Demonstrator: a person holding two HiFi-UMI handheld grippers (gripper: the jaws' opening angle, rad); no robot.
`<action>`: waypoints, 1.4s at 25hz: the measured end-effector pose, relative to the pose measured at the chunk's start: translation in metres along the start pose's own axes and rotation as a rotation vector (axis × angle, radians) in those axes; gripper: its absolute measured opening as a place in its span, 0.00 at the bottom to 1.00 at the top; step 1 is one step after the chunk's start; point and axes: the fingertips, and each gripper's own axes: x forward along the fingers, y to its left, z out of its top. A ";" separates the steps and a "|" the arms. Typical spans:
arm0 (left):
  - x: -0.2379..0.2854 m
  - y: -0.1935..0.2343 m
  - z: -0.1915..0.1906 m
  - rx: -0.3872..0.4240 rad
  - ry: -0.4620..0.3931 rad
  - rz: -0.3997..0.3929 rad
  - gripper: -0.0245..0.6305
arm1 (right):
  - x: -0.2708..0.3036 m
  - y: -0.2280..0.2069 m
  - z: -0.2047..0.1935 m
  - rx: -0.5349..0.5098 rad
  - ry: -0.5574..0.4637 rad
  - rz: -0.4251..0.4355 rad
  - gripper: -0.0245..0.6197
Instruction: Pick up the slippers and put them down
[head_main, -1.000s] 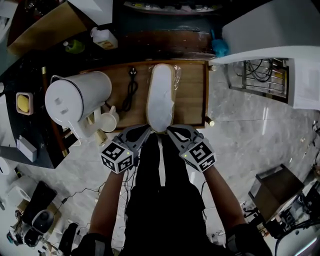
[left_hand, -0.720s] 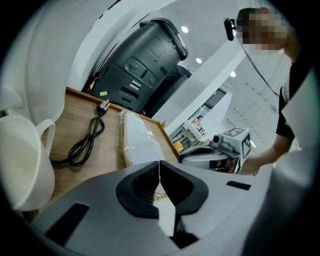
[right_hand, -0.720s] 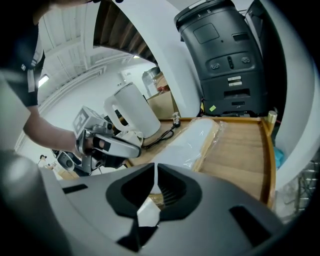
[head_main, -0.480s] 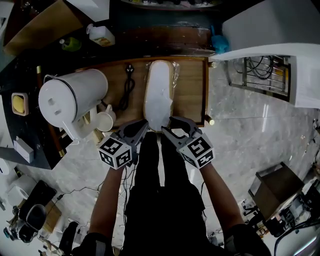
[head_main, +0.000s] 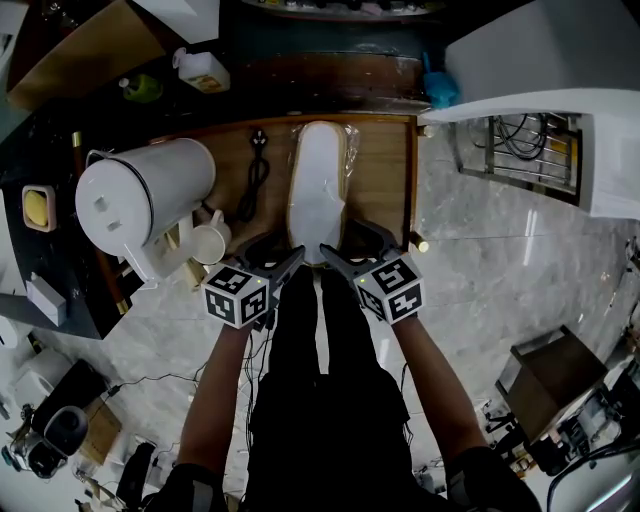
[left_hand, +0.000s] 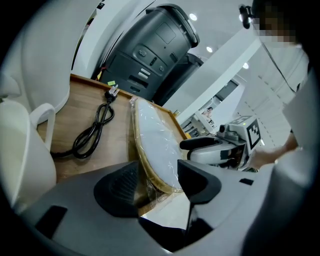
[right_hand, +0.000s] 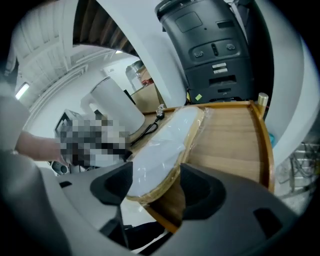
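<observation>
Plastic-wrapped white slippers (head_main: 318, 185) lay on the wooden tray (head_main: 385, 180) above grey marble floor (head_main: 500, 265). My left gripper (head_main: 277, 250) and right gripper (head_main: 350, 242) had just opened, loosely straddling their near end.

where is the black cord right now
In the head view the black cord lies on the wooden tray, just left of the wrapped slippers and right of the white kettle.

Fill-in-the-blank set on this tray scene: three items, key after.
1. The slippers are wrapped in clear ___.
2. On the wooden tray, seen in the head view, the black cable lies to the ___ of the slippers.
3. The kettle beside the tray is ___ in colour.
Missing words: plastic; left; white.
</observation>
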 end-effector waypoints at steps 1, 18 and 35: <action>0.001 0.002 -0.001 -0.004 0.009 0.007 0.40 | 0.002 -0.003 -0.001 0.017 0.013 -0.003 0.48; 0.024 0.003 -0.003 -0.037 0.076 -0.017 0.40 | 0.023 -0.010 -0.015 0.118 0.087 0.064 0.48; 0.002 -0.004 0.011 -0.011 0.031 -0.030 0.40 | 0.009 0.007 0.004 0.112 -0.005 0.050 0.48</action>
